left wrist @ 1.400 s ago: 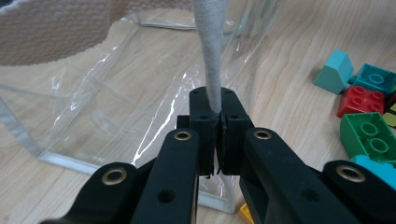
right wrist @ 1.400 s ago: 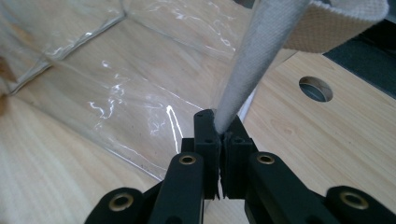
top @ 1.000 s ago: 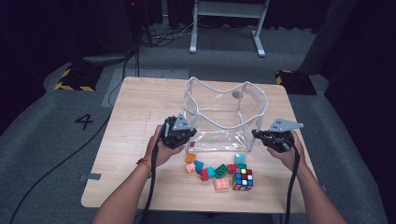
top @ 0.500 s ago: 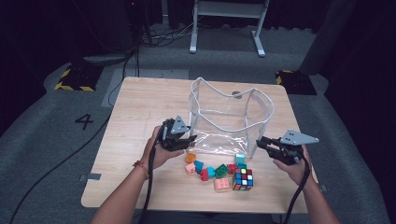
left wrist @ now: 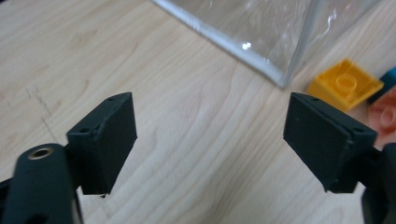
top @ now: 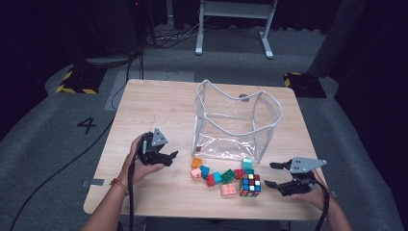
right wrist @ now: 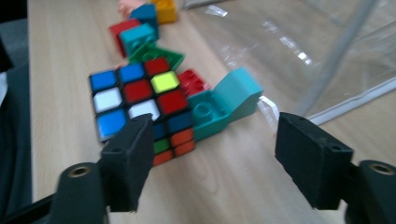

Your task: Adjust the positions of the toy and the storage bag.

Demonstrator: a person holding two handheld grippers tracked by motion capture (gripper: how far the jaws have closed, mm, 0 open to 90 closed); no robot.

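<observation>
A clear plastic bag (top: 235, 120) stands open-topped at the middle of the table. In front of it lie several toy bricks, among them an orange one (top: 197, 162), a green one (top: 228, 175) and a pink one (top: 228, 189), beside a colour cube (top: 250, 185). My left gripper (top: 166, 156) sits left of the bricks, open over bare wood (left wrist: 210, 135); its jaws have just been opening with nothing between them. My right gripper (top: 270, 174) is right of the cube and open, its jaws also just opened and empty (right wrist: 212, 154). Ahead of it are the cube (right wrist: 140, 100) and a teal brick (right wrist: 224, 105).
The bag's corner seam (left wrist: 261, 37) and the orange brick (left wrist: 344, 84) lie just beyond my left jaws. The wooden table (top: 154, 110) has free room on its left half. Black cables trail from both grippers toward the near edge.
Both grippers have drawn back from the bag's sides toward the near edge and lower, and their jaws have gone from shut to open. The bag's mouth has sprung narrower.
</observation>
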